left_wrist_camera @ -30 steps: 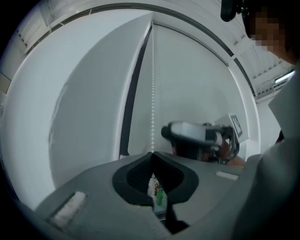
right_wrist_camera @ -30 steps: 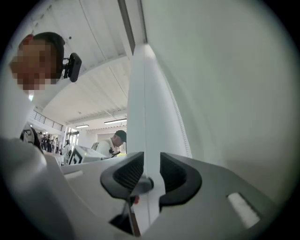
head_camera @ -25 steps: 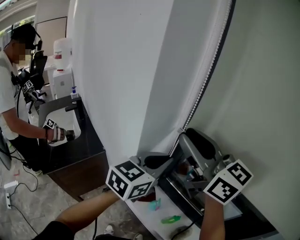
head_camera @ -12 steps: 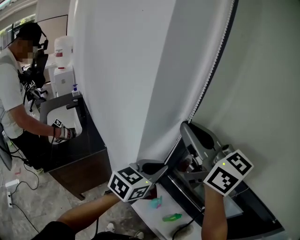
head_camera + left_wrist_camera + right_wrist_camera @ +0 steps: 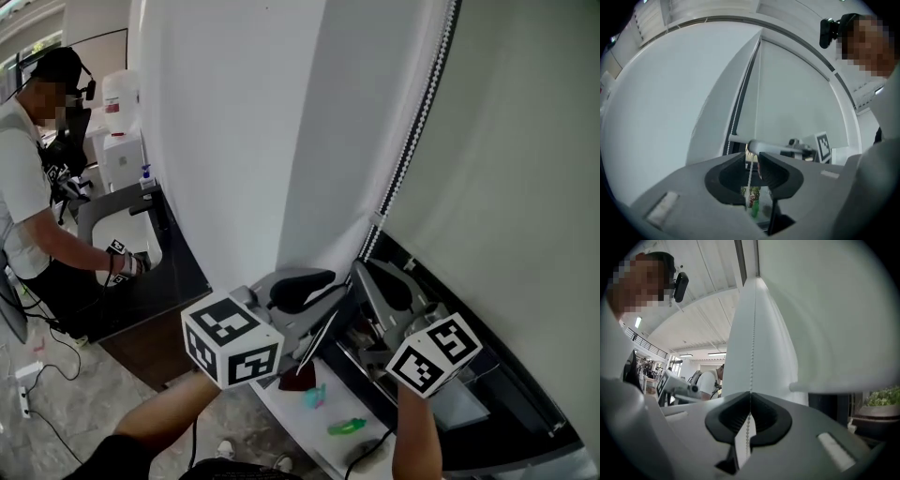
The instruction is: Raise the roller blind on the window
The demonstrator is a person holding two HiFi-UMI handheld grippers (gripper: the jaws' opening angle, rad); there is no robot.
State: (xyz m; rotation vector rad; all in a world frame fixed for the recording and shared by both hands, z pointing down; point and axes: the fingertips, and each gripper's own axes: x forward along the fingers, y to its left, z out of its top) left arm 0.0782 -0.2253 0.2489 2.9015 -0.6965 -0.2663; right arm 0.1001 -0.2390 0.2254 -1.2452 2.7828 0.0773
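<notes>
A white roller blind (image 5: 234,141) is hung low over the window, with its bead chain (image 5: 412,150) down the right edge. At the far left, a dark counter (image 5: 178,281) and a person (image 5: 28,187) are seen. The right gripper (image 5: 750,416) is clamped on the chain. The left gripper (image 5: 752,168) has just been opening, and the chain is left loose between its parted jaws. Greenery (image 5: 881,397) beyond the glass is shown in the right gripper view, not the head view.
</notes>
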